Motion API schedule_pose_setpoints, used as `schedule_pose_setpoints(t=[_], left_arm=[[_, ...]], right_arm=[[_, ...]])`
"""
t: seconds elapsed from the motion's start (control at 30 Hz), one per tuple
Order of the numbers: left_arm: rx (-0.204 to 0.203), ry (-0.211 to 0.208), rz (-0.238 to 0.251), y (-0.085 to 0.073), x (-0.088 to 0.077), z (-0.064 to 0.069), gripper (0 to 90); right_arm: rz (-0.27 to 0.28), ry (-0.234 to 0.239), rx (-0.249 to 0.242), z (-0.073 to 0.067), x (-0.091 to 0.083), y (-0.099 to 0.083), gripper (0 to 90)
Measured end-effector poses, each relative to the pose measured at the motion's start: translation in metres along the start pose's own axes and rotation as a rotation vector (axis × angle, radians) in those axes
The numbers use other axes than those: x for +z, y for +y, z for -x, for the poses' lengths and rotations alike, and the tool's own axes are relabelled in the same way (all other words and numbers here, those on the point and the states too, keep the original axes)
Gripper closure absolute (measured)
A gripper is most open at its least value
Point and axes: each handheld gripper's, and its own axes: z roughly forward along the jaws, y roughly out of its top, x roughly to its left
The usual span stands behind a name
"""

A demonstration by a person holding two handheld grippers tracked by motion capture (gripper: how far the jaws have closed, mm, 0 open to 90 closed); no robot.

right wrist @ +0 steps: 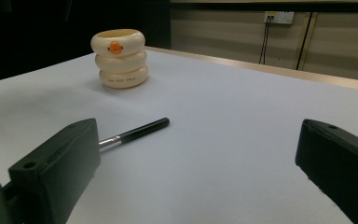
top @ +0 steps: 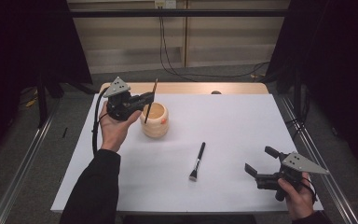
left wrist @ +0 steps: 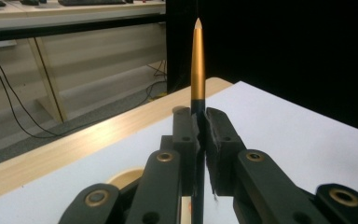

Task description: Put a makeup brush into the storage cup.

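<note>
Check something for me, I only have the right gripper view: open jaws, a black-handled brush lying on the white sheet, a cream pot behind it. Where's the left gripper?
Observer: The left gripper hangs right beside the cream pot, near its rim.
Operator: Holding anything?
Observer: Yes, its jaws are shut on a thin brush with a gold and black handle, about upright.
Operator: Is that brush in the pot?
Observer: In the high view its lower end overlaps the pot's rim; whether it is inside I cannot tell.
Operator: And the right gripper?
Observer: The right gripper is open near the sheet's right front corner, apart from the flat brush.
</note>
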Motion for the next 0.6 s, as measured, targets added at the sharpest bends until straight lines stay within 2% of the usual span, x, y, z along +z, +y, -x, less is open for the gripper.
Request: schedule_pose_setpoints(t=[0.03, 0.07, 0.27, 0.3, 0.33, 0.37, 0.43, 0.53, 0.6], left_arm=[[0.002, 0.013, -0.004, 0.002, 0.0, 0.0, 83.5], [0.007, 0.0, 0.003, 0.003, 0.001, -0.002, 83.5], [-0.014, 0.023, 0.014, 0.003, 0.007, -0.006, 83.5], [-0.006, 0.031, 0.012, 0.003, 0.008, -0.006, 83.5], [-0.012, 0.023, 0.02, 0.003, 0.009, -0.007, 83.5], [-0.015, 0.036, 0.026, 0.003, 0.009, -0.008, 83.5], [-0.016, 0.035, 0.038, 0.004, 0.01, -0.01, 83.5], [-0.011, 0.049, 0.047, 0.005, 0.013, -0.013, 83.5], [-0.006, 0.044, 0.046, 0.005, 0.015, -0.015, 83.5]], right_arm=[[0.0, 0.0, 0.0, 0.0, 0.0, 0.0, 0.0], [0.004, -0.002, 0.001, -0.001, 0.0, 0.0, 0.0], [0.005, -0.003, 0.003, -0.001, 0.0, 0.0, 0.0], [0.007, -0.004, -0.006, -0.001, 0.0, 0.0, 0.0], [0.007, -0.004, -0.006, -0.001, 0.0, 0.0, 0.0], [0.006, -0.004, 0.001, 0.0, 0.0, 0.0, 0.0], [0.007, -0.005, 0.003, 0.0, 0.0, 0.0, 0.0], [0.005, -0.009, 0.001, -0.001, 0.0, 0.0, 0.0], [0.003, -0.006, 0.002, 0.0, 0.0, 0.0, 0.0]])
